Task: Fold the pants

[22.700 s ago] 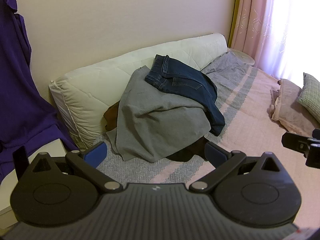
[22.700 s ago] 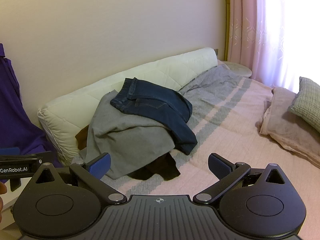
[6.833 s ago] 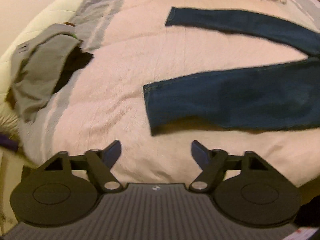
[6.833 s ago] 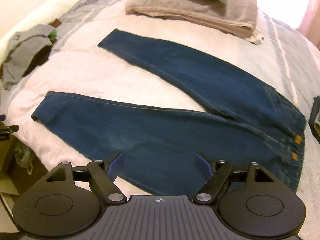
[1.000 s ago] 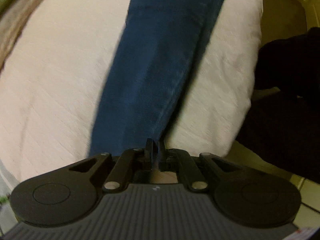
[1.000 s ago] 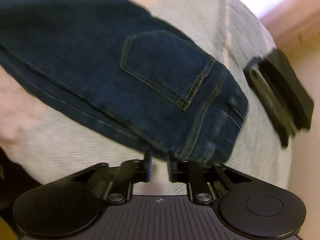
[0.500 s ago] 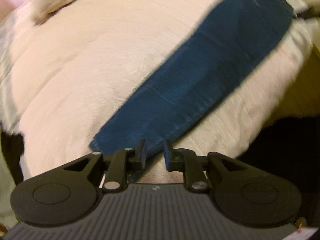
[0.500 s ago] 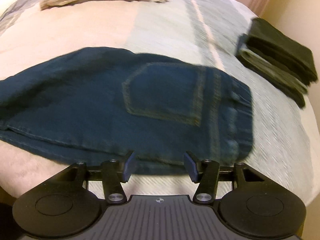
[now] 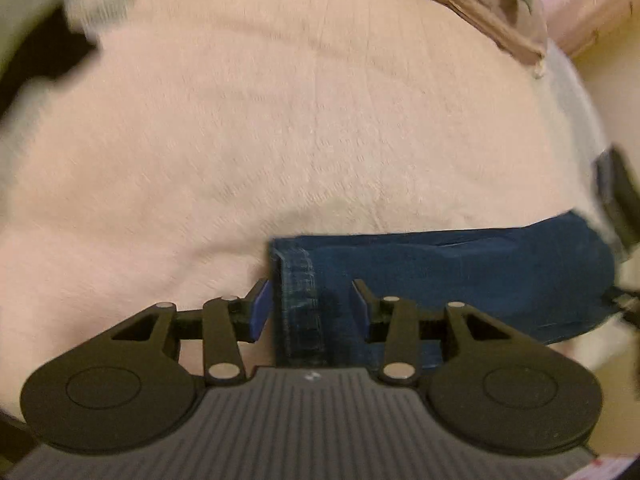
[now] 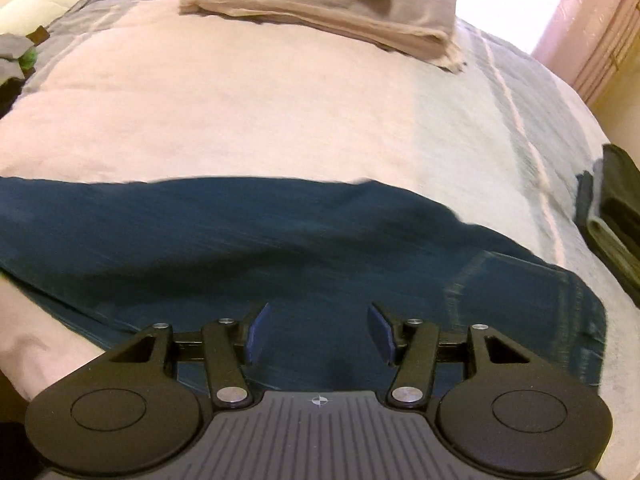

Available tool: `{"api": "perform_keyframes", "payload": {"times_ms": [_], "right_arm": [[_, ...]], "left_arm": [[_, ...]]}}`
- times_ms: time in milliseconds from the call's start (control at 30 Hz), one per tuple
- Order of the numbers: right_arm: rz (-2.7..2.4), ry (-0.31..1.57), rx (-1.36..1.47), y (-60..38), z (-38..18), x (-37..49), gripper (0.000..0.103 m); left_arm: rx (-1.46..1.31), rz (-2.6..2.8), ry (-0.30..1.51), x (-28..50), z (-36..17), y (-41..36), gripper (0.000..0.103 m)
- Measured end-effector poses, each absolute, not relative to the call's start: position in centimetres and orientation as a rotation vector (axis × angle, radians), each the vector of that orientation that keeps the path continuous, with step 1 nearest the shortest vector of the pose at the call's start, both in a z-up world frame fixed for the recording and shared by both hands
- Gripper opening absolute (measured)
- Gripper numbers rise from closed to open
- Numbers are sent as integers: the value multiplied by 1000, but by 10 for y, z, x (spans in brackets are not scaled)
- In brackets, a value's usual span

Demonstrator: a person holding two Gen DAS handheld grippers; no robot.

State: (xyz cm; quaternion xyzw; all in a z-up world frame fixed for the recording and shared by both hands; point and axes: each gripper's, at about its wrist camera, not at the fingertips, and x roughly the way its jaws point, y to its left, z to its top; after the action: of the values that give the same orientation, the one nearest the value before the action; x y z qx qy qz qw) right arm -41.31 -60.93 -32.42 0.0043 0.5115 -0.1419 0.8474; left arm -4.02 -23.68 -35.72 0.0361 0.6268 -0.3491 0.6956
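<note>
Dark blue jeans (image 10: 224,236) lie folded lengthwise, one leg over the other, along the near edge of the pink bedspread (image 10: 208,120). In the left wrist view the stacked leg hems (image 9: 298,300) sit between the fingers of my left gripper (image 9: 308,306), which is open. The legs (image 9: 472,276) run off to the right. In the right wrist view my right gripper (image 10: 318,334) hovers open over the thigh part, with the waistband and back pocket (image 10: 520,292) to its right. Neither gripper holds cloth.
A folded beige blanket (image 10: 320,12) with a green pillow on it lies at the far side of the bed. Dark folded clothes (image 10: 612,220) sit at the right edge. A grey and black clothes pile (image 10: 12,60) lies far left.
Both grippers have opened wider over the last second and let go of the jeans. The left one has swung round to face the leg hems; the right one has drawn back over the thigh.
</note>
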Motion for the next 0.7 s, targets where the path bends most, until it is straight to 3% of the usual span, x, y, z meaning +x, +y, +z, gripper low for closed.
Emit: {"api": "perform_keyframes", "payload": {"times_ms": [67,133,300,467,700], "right_arm": [[-296,1078,-11,-583,-325,-403,51],[-295,1076,-16,-560,-323,-394,51],[-268,1076,-28,-522,-319,-375,51],[-256,1089,-11,-512,-324,-362,51],[-211,1101,37,-500,-330,-363,51]], "left_arm": [[27,-812,1481,-34,-377,-235,30],[19,-858,1495,-35,-383,-236,15],[97,-1059,1123,-62,-322,-231,16],[91,-899,1339,-60,-371,-211,12],[342,-1035,1138,-89,-356,-203,13]]}}
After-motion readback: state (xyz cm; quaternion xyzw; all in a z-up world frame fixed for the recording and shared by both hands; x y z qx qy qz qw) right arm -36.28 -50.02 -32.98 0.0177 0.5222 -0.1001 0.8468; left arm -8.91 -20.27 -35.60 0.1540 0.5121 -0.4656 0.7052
